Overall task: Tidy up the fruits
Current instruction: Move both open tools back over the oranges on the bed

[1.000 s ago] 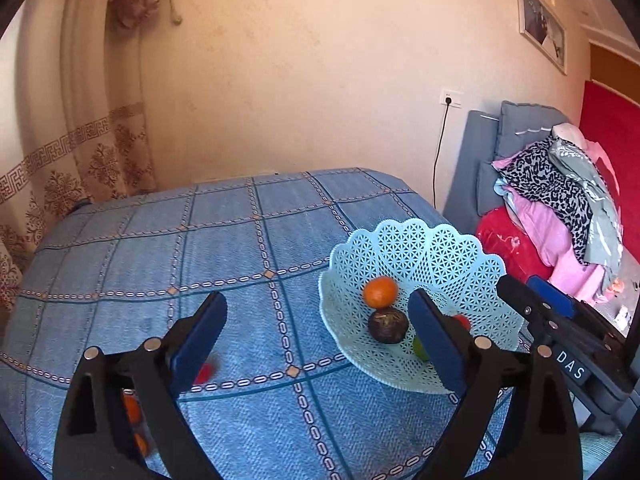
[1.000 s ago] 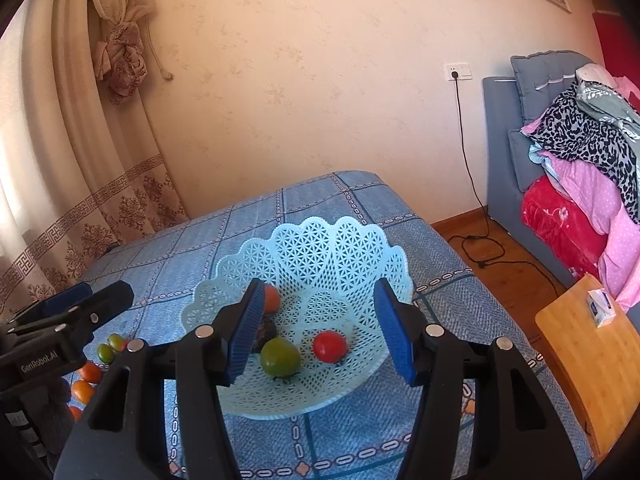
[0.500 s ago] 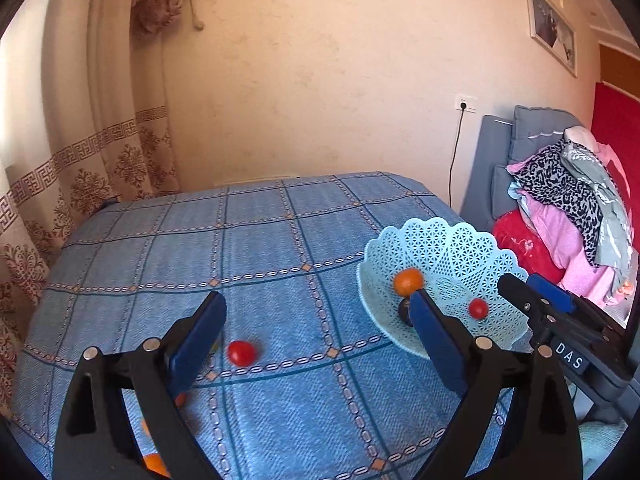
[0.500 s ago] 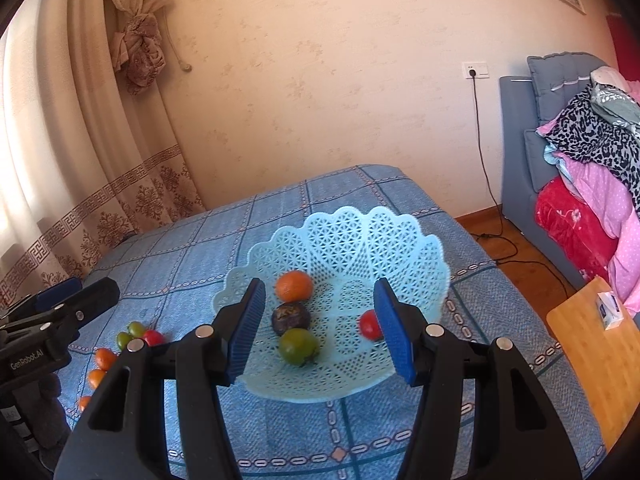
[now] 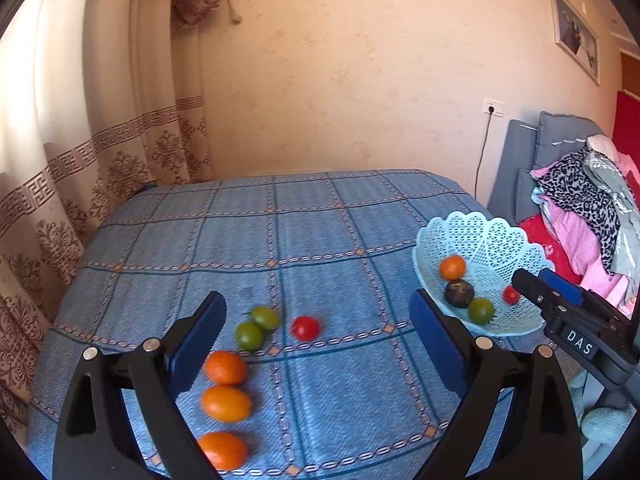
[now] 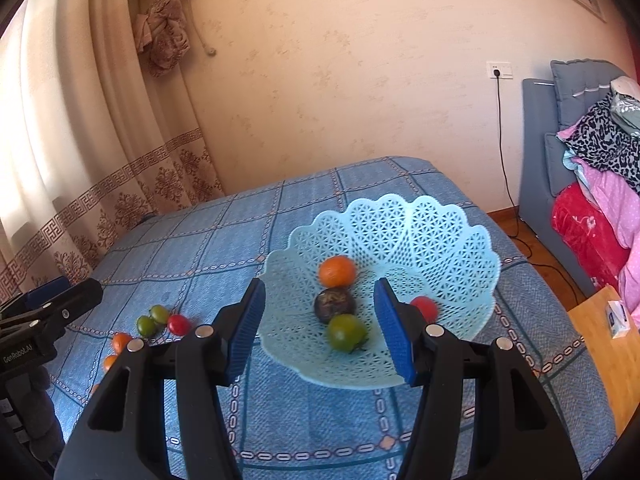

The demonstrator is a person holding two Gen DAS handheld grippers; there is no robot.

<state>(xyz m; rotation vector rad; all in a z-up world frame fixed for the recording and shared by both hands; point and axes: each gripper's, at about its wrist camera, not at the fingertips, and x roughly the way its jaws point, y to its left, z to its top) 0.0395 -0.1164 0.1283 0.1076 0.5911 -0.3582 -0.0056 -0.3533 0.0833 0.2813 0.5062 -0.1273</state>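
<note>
Between picks: both grippers, left gripper [image 5: 316, 338] and right gripper [image 6: 320, 326], open, empty. Next you grab red tomato [image 5: 305, 328] at frame centre, carry to basket [image 5: 504, 240] at right.

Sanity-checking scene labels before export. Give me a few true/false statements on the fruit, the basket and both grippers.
1. The basket holds four fruits. True: an orange, a dark fruit, a green one and a red one.
2. The left gripper is clamped on an orange fruit. False: its jaws are open and empty.
3. Six fruits lie loose on the blue tablecloth. True.
4. The loose red tomato sits inside the basket. False: it rests on the cloth beside two green fruits.
5. The right gripper holds the green fruit. False: its jaws are open and hold nothing.
</note>
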